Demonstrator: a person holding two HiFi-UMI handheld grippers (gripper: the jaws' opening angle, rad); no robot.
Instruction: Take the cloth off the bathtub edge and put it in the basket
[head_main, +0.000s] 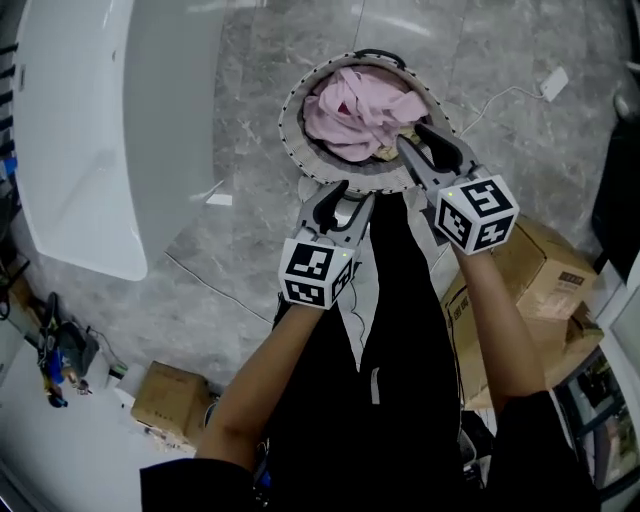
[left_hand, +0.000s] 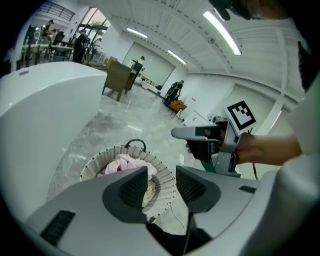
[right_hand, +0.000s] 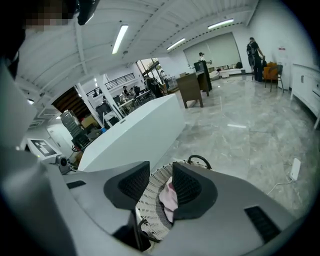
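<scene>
The round woven basket (head_main: 292, 120) stands on the grey floor with the pink cloth (head_main: 355, 110) bunched inside it. My right gripper (head_main: 410, 135) hangs over the basket's near right rim, open, its tips close to the cloth but holding nothing. In the right gripper view the basket (right_hand: 150, 200) and cloth (right_hand: 171, 197) show through the gap of that gripper (right_hand: 161, 172). My left gripper (head_main: 352, 195) is open and empty just short of the basket's near rim. The left gripper view shows its jaws (left_hand: 161, 175) apart, with the basket (left_hand: 100, 157) and cloth (left_hand: 122, 164) beyond. The white bathtub (head_main: 80, 130) lies to the left.
A large cardboard box (head_main: 540, 280) sits close on the right and a small one (head_main: 170, 400) at lower left. A white plug with its cable (head_main: 550, 85) lies on the floor right of the basket. The person's dark clothing fills the lower middle.
</scene>
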